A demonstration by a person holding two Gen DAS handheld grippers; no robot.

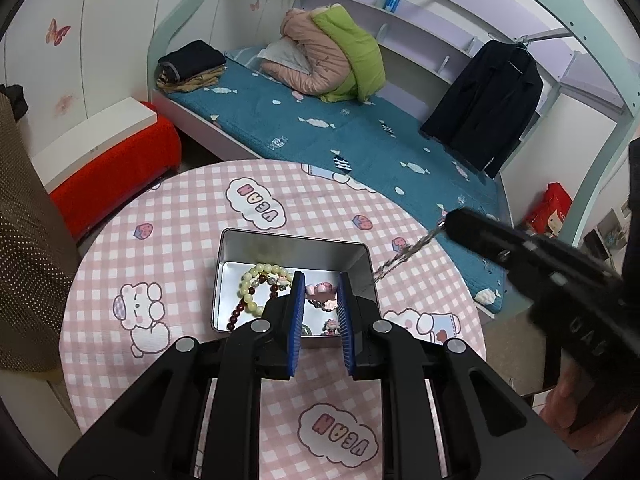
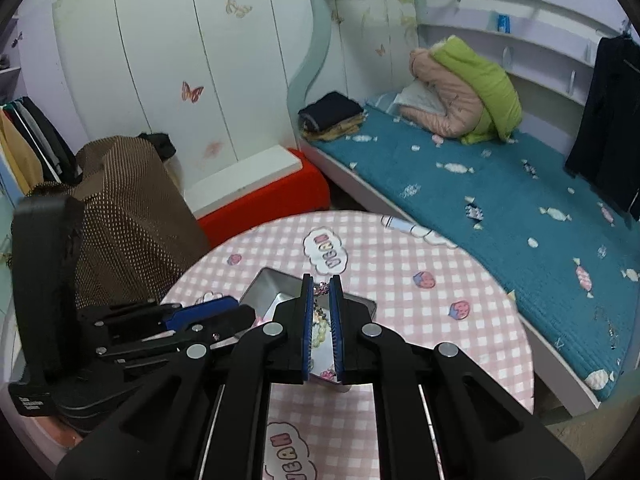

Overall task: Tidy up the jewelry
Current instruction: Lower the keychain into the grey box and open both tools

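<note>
An open metal tin [image 1: 280,245] stands on the round pink checked table [image 1: 192,220]. Inside lie a pale green bead bracelet [image 1: 256,276], a dark red bead bracelet [image 1: 242,308] and pink charms [image 1: 320,290]. My left gripper [image 1: 320,292] is open and empty, just above the tin's near side. My right gripper [image 2: 321,284] is shut on a thin silver chain [image 1: 404,254], which hangs from its tip to the right of the tin in the left wrist view. In the right wrist view the tin [image 2: 266,286] lies under the right gripper, and the left gripper [image 2: 200,312] is at the left.
A bed with a teal mattress [image 1: 360,140] runs behind the table, with jackets and folded clothes on it. A red bench [image 1: 120,168] and a brown dotted cover [image 2: 132,208] stand to the left. A dark coat [image 1: 492,100] hangs at the right.
</note>
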